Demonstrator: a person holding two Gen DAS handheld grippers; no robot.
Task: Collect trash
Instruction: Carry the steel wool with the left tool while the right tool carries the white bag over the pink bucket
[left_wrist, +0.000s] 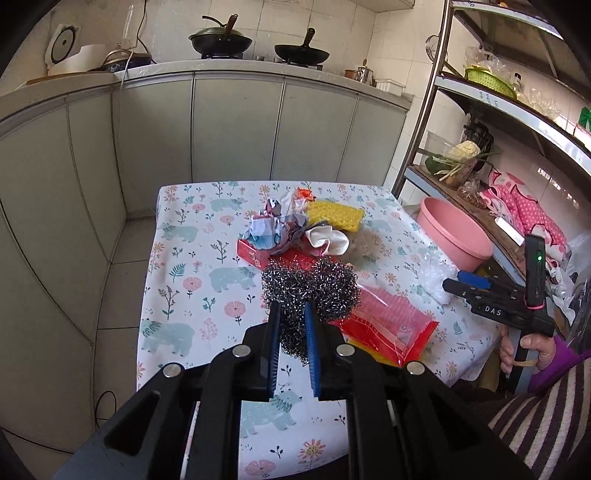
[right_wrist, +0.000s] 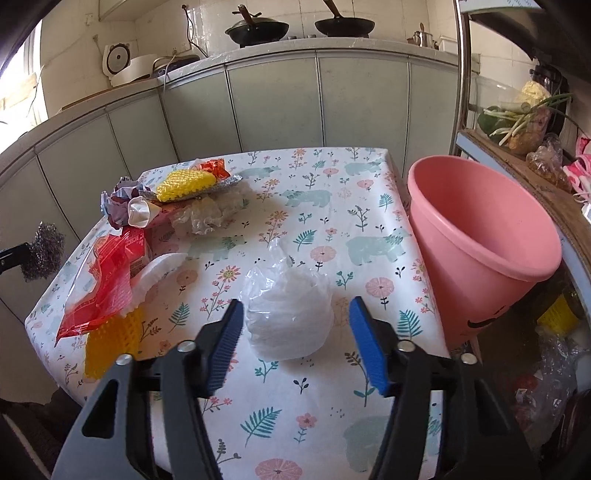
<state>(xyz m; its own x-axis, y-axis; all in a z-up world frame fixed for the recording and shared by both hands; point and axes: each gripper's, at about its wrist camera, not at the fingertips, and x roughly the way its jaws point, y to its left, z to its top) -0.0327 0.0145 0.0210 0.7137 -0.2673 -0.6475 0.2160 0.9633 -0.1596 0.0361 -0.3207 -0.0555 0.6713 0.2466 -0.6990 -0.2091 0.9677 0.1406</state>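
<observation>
My left gripper (left_wrist: 291, 308) is shut on a steel wool scourer (left_wrist: 312, 290) and holds it above the table; the scourer also shows at the left edge of the right wrist view (right_wrist: 42, 251). My right gripper (right_wrist: 295, 306) is open, its fingers on either side of a crumpled clear plastic bag (right_wrist: 290, 314) that lies on the floral tablecloth (right_wrist: 332, 206). It also shows in the left wrist view (left_wrist: 467, 282). A pink bucket (right_wrist: 476, 236) stands at the table's right edge.
More trash lies on the table: a red plastic wrapper (right_wrist: 107, 280), yellow mesh (right_wrist: 186, 184), crumpled paper (right_wrist: 122, 203), a red box (left_wrist: 253, 253), clear wrapping (right_wrist: 207, 216). A metal shelf rack (left_wrist: 517, 99) stands right, kitchen cabinets (left_wrist: 236, 125) behind.
</observation>
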